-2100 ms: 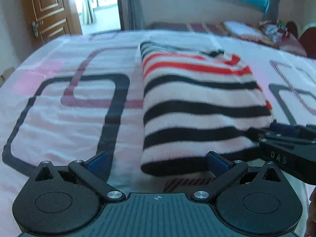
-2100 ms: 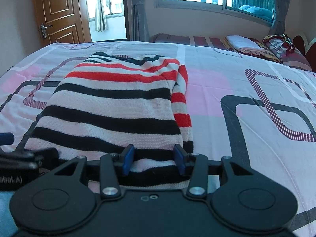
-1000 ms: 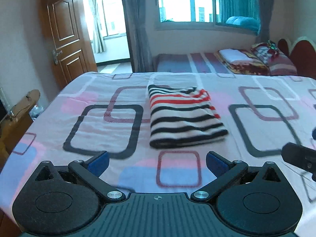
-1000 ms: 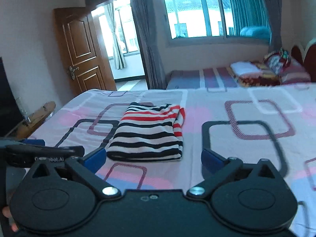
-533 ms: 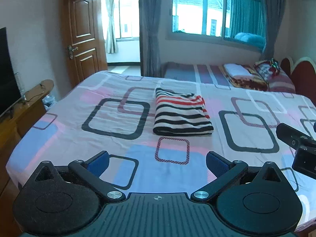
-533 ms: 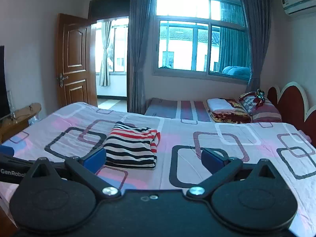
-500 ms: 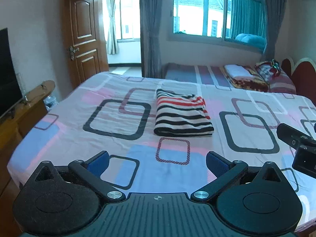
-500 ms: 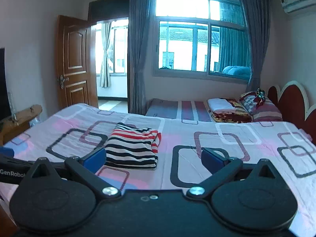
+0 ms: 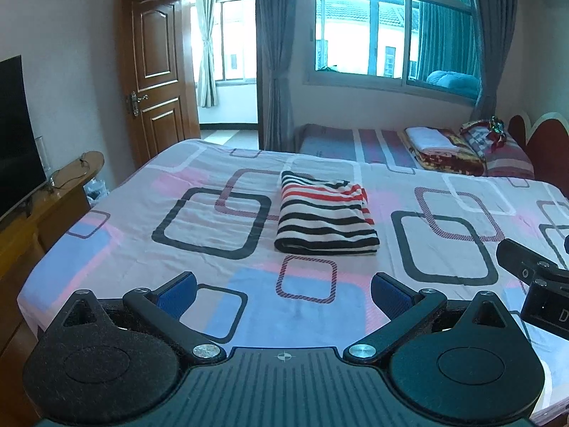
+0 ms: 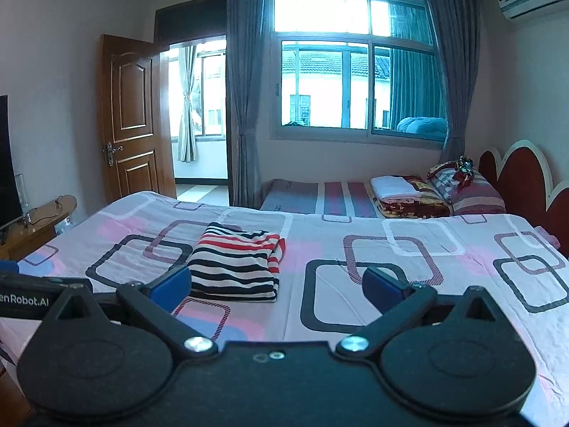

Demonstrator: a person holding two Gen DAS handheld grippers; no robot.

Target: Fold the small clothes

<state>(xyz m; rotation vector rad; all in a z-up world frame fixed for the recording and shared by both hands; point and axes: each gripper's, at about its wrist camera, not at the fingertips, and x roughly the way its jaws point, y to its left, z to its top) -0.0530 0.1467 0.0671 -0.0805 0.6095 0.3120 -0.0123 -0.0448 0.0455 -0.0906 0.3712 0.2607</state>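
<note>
The striped top (image 9: 325,215) lay folded in a neat block mid-bed (image 9: 106,249), well clear of the left gripper (image 9: 283,293) and right gripper (image 10: 276,283), both spread wide and empty, so keeping them clear seemed wisest.

Daylight is coming through a wide window (image 10: 359,85) flanked by grey curtains (image 10: 245,106). A brown panelled door (image 10: 129,117) is standing open. A patterned bed sheet (image 10: 409,249) is covering the bed; pale walls (image 10: 53,71) are enclosing the room.
</note>
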